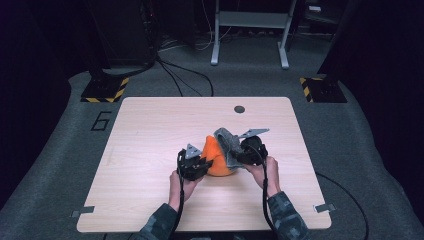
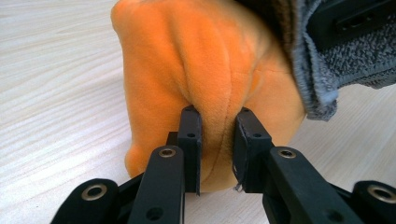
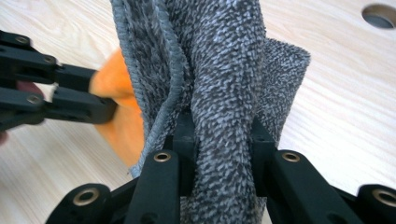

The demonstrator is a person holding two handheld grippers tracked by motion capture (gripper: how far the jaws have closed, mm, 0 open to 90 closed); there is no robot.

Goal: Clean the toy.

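An orange plush cloth [image 1: 216,156] is bunched up on the wooden table [image 1: 150,135], with a grey towel [image 1: 227,145] draped against its right side. My left gripper [image 1: 200,164] is shut on a fold of the orange cloth [image 2: 205,70], its fingers [image 2: 190,140] pinching it from both sides. My right gripper [image 1: 239,154] is shut on a thick fold of the grey towel [image 3: 219,65], which rises between its jaws. In the right gripper view the orange cloth [image 3: 119,107] shows behind the towel, with the left gripper [image 3: 109,105] on it.
A round hole [image 1: 239,109] is in the table near its far edge. Beyond the table are a grey carpet, cables and a white desk frame [image 1: 250,30]. Two small metal clips [image 1: 325,207] sit at the near table corners.
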